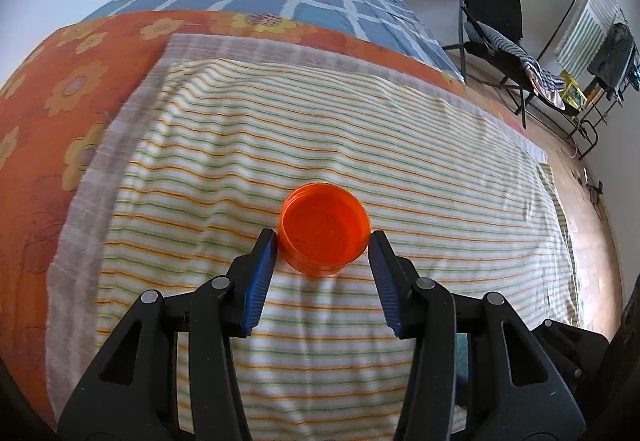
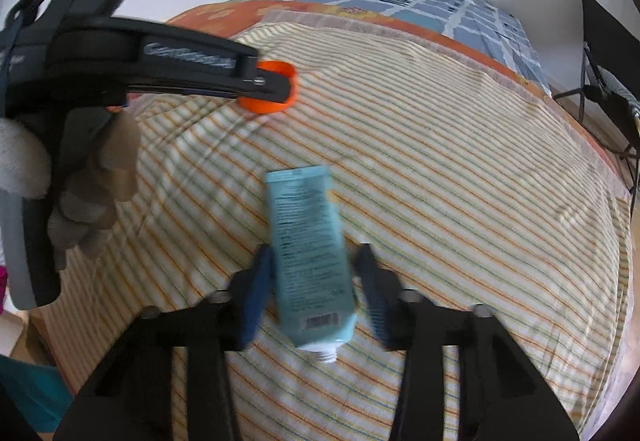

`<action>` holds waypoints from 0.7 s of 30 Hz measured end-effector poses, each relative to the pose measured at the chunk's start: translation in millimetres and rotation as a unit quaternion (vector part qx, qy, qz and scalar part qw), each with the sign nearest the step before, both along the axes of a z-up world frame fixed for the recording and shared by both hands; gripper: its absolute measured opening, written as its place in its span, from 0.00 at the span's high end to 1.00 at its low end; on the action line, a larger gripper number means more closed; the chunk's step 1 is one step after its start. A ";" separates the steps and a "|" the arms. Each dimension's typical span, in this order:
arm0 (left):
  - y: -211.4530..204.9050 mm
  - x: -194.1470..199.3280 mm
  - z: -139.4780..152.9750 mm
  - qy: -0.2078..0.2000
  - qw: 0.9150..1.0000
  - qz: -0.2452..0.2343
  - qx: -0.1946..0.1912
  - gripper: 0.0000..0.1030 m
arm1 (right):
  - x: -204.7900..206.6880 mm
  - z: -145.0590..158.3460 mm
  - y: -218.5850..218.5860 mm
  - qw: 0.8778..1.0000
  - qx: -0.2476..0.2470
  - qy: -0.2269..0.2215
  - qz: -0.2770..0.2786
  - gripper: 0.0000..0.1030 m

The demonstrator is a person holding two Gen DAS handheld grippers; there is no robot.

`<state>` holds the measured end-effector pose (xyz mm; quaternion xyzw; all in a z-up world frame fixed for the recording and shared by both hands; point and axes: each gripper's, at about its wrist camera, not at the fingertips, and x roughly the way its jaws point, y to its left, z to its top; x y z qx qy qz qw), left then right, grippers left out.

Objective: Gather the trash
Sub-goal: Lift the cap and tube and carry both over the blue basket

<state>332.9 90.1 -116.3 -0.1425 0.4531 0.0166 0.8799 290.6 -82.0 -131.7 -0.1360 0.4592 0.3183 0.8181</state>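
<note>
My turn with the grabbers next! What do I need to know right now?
Left gripper: its pads sit at both sides of the orange tub, which stands open on the striped cloth. It looks gripped, or nearly.
Right gripper: the blue tube is between the pads, cap end towards the camera. I cannot tell if they pinch it yet.
Done: both pieces reached.
Left: grip firmly, lift and carry both to a bin. No bin is in view.
</note>
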 end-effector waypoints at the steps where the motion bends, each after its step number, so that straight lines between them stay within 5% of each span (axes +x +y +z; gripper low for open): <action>1: 1.3 -2.1 1.9 -0.001 1.000 0.000 0.002 0.53 | -1.0 0.2 -0.8 1.000 0.001 0.002 -0.002 0.68; 21: -46.6 -95.9 80.5 -0.043 0.996 -0.056 0.053 0.53 | -57.9 55.3 -48.2 0.998 0.042 -0.027 -0.044 0.68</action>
